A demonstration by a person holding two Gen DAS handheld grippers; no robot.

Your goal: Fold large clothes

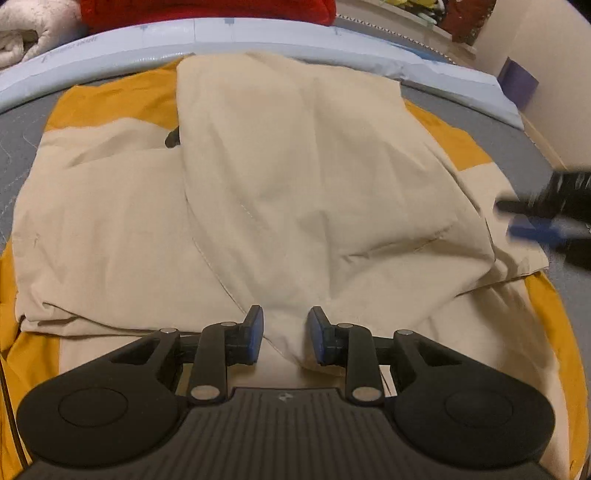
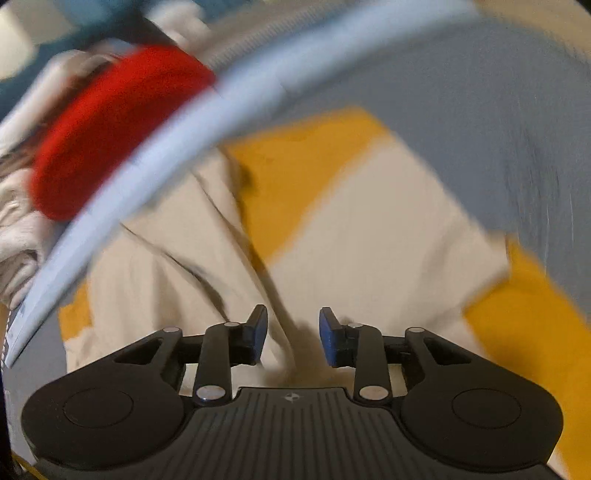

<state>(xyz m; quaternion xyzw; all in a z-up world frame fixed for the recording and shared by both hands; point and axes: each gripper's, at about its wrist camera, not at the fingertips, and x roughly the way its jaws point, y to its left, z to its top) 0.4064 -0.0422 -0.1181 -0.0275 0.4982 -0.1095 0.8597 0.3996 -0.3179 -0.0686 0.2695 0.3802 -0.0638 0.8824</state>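
We are working on a beige and mustard-yellow jacket (image 1: 295,177) that is lying spread across the grey mat (image 1: 22,147), which is keeping the whole garment flat and within reach of both tools. 1 beige panel is lying folded inward over the middle of the jacket, its free edge running down the centre, and we judge that the first sideways fold is already made while the remaining folds are still to come. Our left gripper (image 1: 285,334) is hovering low over the near hem with its fingers (image 1: 255,328) spread apart and gripping nothing; a narrow tongue of beige cloth is running between them, so we read this as lining up to pinch the hem. Our right gripper (image 2: 293,336) is also sitting released, fingers apart, above the beige cloth on the jacket's right side, and it is showing as a dark blur at the right edge of the left view. The right view is smeared, so we cannot tell whether the cloth is touching its fingers. Beyond the pale blue border (image 1: 258,35) at the far edge of the mat, a red cloth (image 2: 110,129) and a cream cloth (image 1: 26,29) are lying apart from our jacket.
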